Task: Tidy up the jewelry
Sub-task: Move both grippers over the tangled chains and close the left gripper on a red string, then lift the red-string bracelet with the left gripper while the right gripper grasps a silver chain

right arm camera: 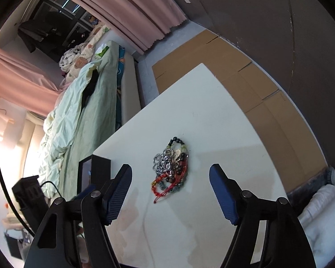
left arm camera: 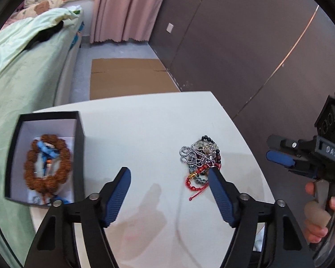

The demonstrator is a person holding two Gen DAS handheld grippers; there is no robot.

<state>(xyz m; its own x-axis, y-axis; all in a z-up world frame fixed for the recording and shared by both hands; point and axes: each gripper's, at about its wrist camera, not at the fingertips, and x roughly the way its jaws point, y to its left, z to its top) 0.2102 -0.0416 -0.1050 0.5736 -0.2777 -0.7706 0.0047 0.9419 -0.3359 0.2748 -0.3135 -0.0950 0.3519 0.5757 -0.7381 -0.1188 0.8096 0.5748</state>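
Observation:
A tangled pile of jewelry, with silver chains, dark beads and a red cord bracelet, lies on the white table. At the table's left edge stands a black box with a white inside. It holds a brown bead bracelet and a blue piece. My left gripper is open over bare table, its right fingertip at the pile's near edge. My right gripper is open, and the pile shows between its fingers, nothing gripped. In the left wrist view it is right of the pile, held by a hand.
A bed with a pale green cover runs along the table's left side. Flattened cardboard lies on the floor beyond the table's far edge, below a dark wall and pink curtains.

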